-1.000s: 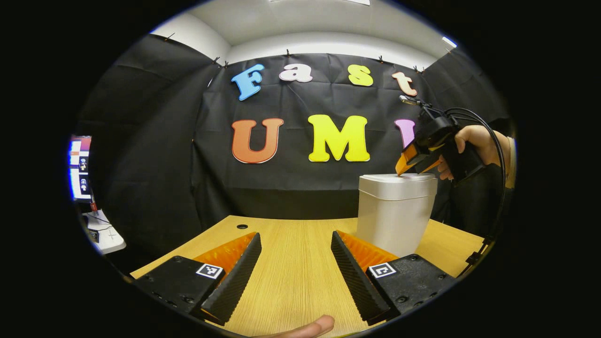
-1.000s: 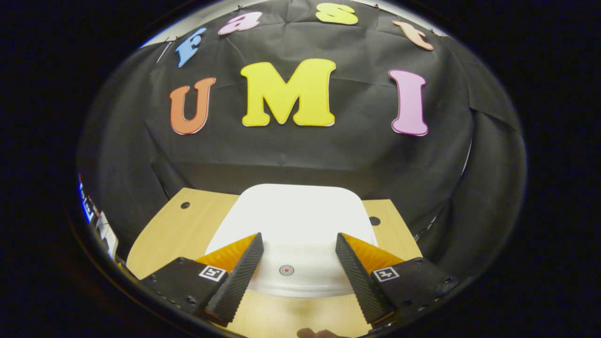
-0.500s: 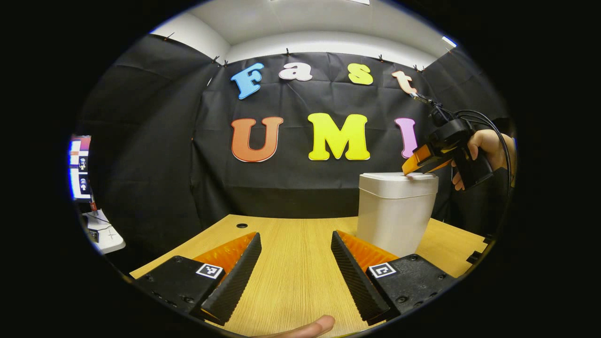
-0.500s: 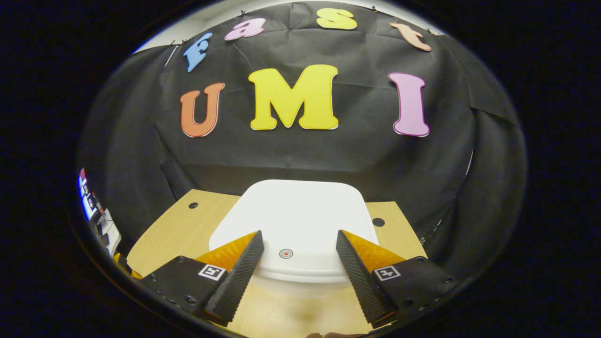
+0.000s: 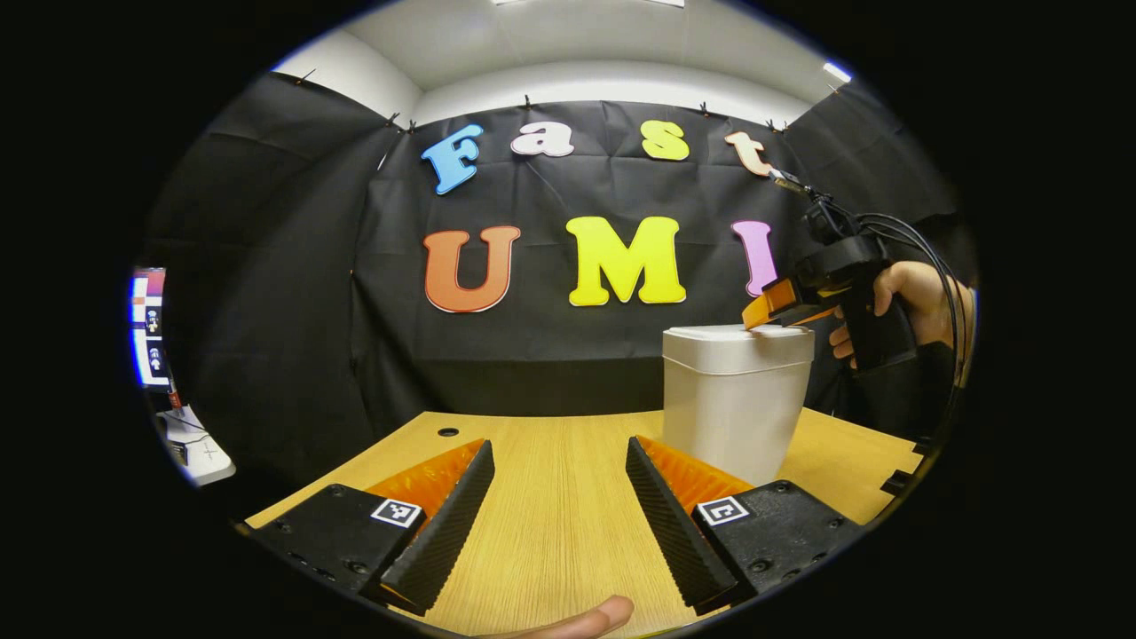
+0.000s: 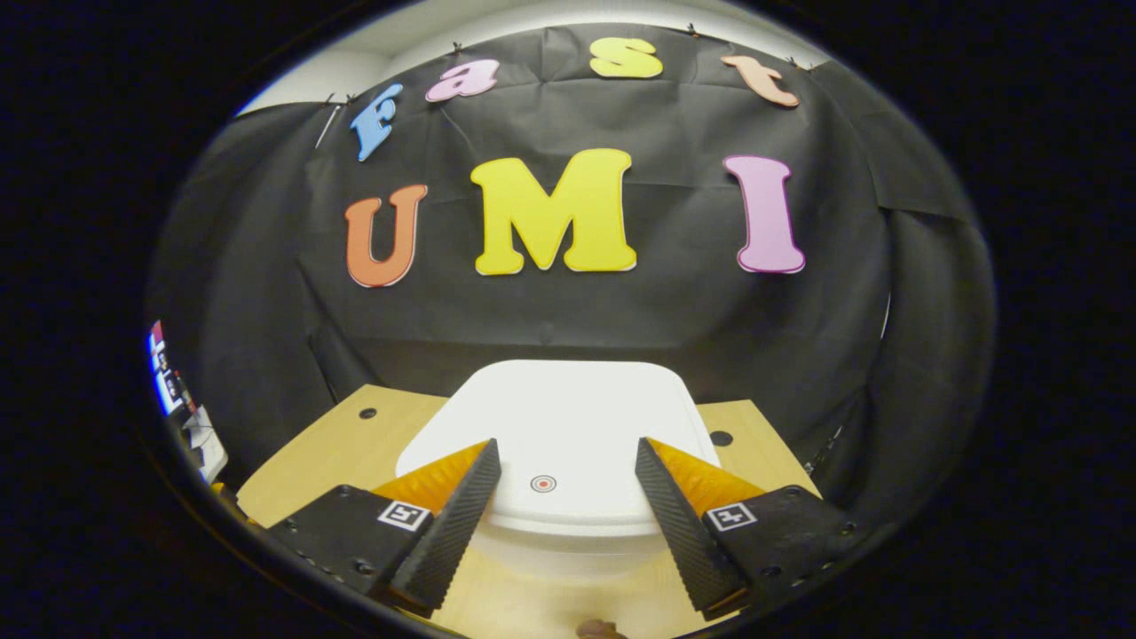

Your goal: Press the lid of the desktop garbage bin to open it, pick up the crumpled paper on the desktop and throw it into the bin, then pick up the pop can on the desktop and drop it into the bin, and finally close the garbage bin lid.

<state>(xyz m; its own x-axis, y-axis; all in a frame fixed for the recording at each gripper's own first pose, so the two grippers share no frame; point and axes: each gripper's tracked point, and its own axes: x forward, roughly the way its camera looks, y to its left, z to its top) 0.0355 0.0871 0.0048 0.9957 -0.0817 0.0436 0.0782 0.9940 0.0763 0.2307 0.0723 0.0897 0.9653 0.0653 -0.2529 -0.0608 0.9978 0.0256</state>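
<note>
A white desktop bin [image 5: 732, 399] stands on the wooden desk [image 5: 559, 497], right of centre in the left gripper view, with its lid [image 5: 737, 336] down. My right gripper [image 5: 768, 312], held by a hand [image 5: 914, 297], hovers at the lid's near edge. In the right gripper view the flat white lid [image 6: 559, 417] with a small red ring mark [image 6: 542, 484] lies just ahead of my open right gripper [image 6: 564, 457]. My left gripper [image 5: 559, 457] stands open low over the desk, with nothing between its fingers.
A cable hole [image 5: 448, 432] marks the desk's far left, and others [image 6: 721, 437] show beside the bin. A side table with a monitor [image 5: 146, 324] stands off the desk's left. A fingertip [image 5: 586, 617] shows at the bottom edge.
The right gripper has pulled back from over the lid toward its near edge and levelled out. The lid has stayed down. The left gripper has barely shifted.
</note>
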